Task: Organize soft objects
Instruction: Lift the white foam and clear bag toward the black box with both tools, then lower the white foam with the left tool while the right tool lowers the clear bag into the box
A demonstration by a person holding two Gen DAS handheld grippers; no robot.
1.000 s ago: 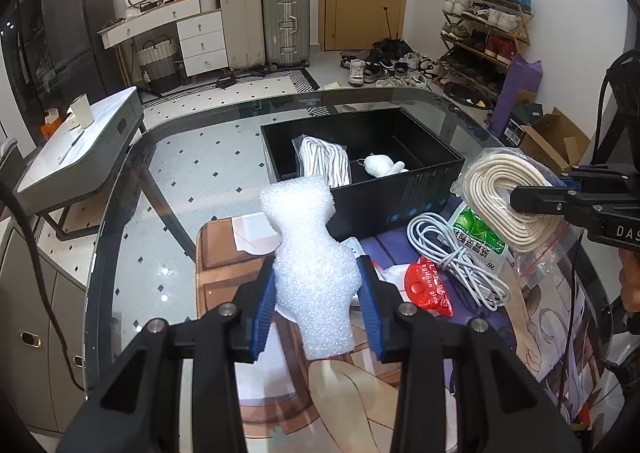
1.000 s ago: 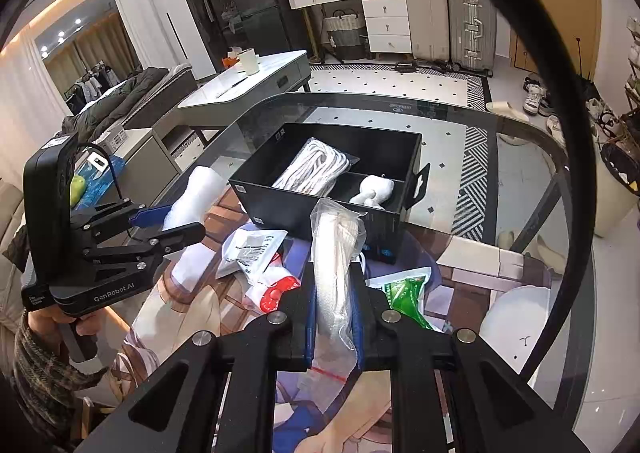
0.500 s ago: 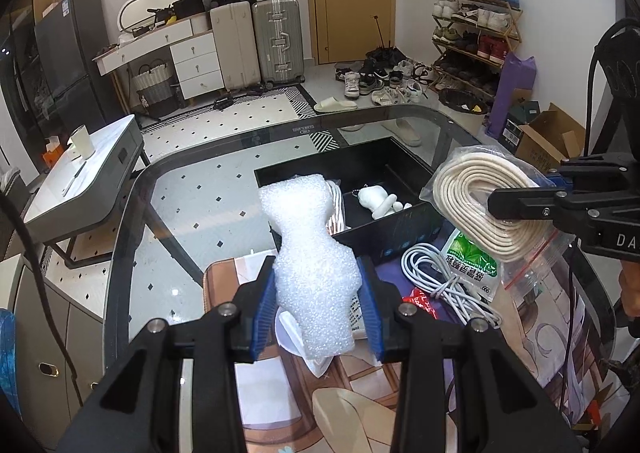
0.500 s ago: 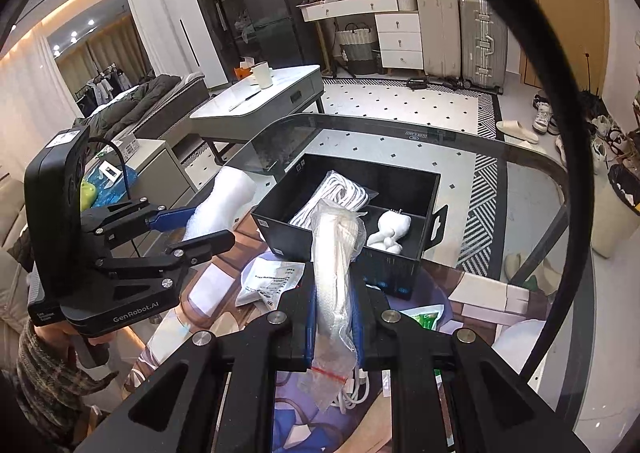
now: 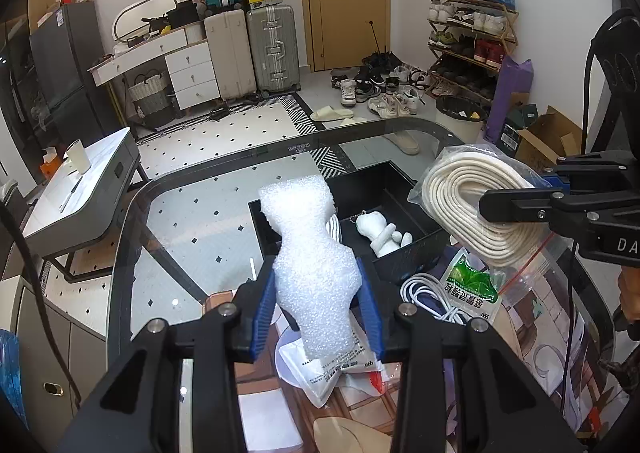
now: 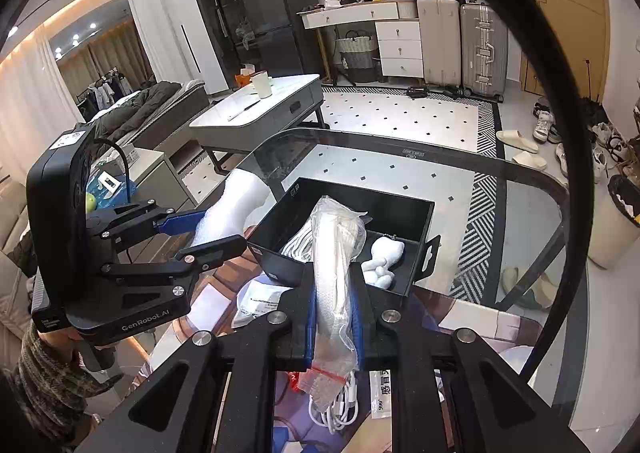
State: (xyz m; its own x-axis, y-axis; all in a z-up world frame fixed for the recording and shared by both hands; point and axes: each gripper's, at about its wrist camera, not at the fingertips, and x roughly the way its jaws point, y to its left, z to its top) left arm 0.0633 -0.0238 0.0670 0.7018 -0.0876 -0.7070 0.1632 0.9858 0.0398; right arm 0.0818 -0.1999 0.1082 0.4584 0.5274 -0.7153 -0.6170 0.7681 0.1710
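Note:
My left gripper (image 5: 318, 307) is shut on a white foam sheet (image 5: 310, 249), pinched at its waist and held above the table; the same foam sheet (image 6: 232, 213) shows from the side in the right wrist view. My right gripper (image 6: 335, 317) is shut on a clear zip bag of coiled cream rope (image 6: 336, 273), and that rope bag (image 5: 472, 209) hangs at the right of the left wrist view. Ahead stands a black divided box (image 6: 416, 213) holding a white plush toy (image 6: 384, 257) and a white rope bundle (image 6: 298, 247). In the left wrist view the box (image 5: 400, 253) lies beyond the foam.
The glass table (image 5: 208, 221) carries a printed mat, a white cable coil (image 5: 432, 293), a green packet (image 5: 472, 285) and white packets (image 5: 332, 369). A person's hand and knit sleeve (image 6: 52, 373) hold the left gripper. Beyond the table are a low grey table, suitcases and a shoe rack.
Both grippers have risen with their loads. The box and the items on the mat now sit lower and farther under the foam and the rope bag. Grips are unchanged.

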